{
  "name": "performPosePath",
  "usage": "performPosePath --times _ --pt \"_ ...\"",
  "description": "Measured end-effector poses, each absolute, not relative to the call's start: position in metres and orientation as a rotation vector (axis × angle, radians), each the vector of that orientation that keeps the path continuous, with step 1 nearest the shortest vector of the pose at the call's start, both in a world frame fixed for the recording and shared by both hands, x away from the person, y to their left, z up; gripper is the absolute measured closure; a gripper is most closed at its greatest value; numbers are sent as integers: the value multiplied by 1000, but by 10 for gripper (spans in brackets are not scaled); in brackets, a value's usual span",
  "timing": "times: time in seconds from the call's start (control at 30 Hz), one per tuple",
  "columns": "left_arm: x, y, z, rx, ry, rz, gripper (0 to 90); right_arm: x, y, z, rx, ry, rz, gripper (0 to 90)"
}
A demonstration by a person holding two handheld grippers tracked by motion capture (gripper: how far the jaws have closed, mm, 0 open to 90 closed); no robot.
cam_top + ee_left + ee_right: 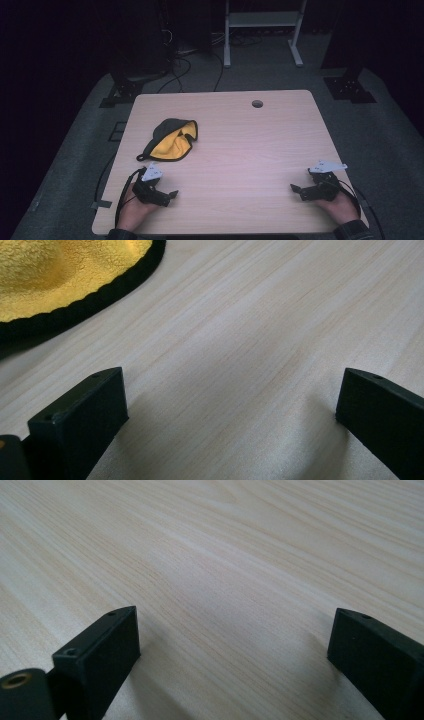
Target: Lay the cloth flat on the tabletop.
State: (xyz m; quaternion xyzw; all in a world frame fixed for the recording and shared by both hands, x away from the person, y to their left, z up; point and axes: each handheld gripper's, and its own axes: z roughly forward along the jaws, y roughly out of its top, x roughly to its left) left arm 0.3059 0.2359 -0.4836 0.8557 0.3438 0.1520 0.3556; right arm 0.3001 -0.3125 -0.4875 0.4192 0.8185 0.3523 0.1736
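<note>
1 fleecy yellow cloth (pixel 172 142) (black-edged) on woodgrain table (pixel 240 145).

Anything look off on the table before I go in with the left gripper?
Only the cloth: it lies crumpled at the table's left, black side folded back over the yellow. No spill or damage shows. Both grippers, left and right, are open and hold nothing.

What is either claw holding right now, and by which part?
Nothing. The left claw and the right claw both stand open over bare table. The yellow and black cloth lies loose beyond the left claw, untouched.
</note>
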Motion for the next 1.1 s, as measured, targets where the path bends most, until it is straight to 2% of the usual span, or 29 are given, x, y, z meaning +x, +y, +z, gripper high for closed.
performPosePath --times 0.4,0.63,0.9,1.1 --pt "304 232 -478 2213 903 373 0 300 -313 -488 1182 2326 999 51" --pt "305 237 -461 2187 906 406 0 300 -313 -488 1184 2324 999 50" --pt "317 239 -442 2142 907 464 0 300 -313 -488 1187 2323 1000 50" --pt "341 244 -434 2129 931 491 0 301 -312 -488 1185 2326 994 40"
